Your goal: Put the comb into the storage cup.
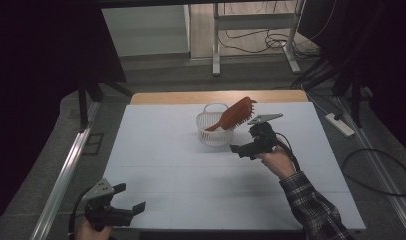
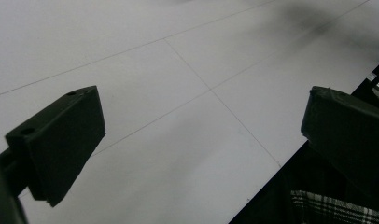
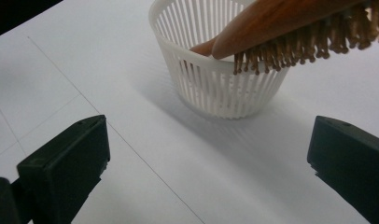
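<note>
Two grippers gaped empty: the right gripper [image 1: 247, 141] hovered beside one white slatted plastic basket [image 1: 214, 131] holding one brown wooden hairbrush [image 1: 236, 113]; the left gripper [image 1: 130, 197] sat at the white table's [image 1: 161, 165] near edge.

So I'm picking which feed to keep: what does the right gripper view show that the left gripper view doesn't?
Right gripper view: the white slotted basket with the wooden hairbrush propped in it, bristles down over the rim, beyond the open right gripper. Left gripper view: a plaid sleeve past the table's edge, beside the open left gripper. Both: the white table, black fingers apart, holding nothing.

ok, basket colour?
White slatted plastic basket, clearest in the right gripper view.
</note>
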`<state>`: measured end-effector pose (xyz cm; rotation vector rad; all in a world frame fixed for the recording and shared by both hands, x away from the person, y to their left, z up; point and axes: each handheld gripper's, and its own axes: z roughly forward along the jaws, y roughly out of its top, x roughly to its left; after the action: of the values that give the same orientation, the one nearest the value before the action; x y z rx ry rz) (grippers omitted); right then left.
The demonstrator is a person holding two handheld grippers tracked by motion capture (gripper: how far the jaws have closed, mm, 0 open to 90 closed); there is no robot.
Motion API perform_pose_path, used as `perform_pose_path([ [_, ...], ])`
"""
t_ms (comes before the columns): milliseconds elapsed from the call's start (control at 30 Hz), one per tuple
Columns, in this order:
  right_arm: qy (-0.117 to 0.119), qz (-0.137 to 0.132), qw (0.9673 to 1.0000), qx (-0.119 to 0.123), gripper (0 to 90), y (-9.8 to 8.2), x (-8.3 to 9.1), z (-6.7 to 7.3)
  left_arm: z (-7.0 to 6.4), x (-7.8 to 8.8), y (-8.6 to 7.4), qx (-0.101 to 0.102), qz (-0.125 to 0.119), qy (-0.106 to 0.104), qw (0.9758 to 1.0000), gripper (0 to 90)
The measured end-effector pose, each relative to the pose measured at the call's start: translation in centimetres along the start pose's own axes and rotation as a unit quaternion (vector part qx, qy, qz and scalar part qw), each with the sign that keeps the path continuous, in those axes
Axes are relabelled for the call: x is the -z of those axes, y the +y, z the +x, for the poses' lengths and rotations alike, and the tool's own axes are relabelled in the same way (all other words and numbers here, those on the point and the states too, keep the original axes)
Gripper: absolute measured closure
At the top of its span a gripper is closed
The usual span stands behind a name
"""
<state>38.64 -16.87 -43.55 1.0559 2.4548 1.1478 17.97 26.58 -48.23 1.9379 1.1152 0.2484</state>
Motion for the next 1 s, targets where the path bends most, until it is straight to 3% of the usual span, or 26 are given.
perform_pose_path([
  [500,0.017,-0.003,0.9998,-0.013,1.0,-0.8,1.3,-0.2,0.0,0.0,0.0,-0.001,0.001,-0.001,1.0000,0.4],
  [1000,0.012,0.005,0.9999,-0.009,1.0,-1.8,2.2,-0.2,0.0,0.0,0.0,0.001,0.001,-0.001,1.0000,0.6],
])
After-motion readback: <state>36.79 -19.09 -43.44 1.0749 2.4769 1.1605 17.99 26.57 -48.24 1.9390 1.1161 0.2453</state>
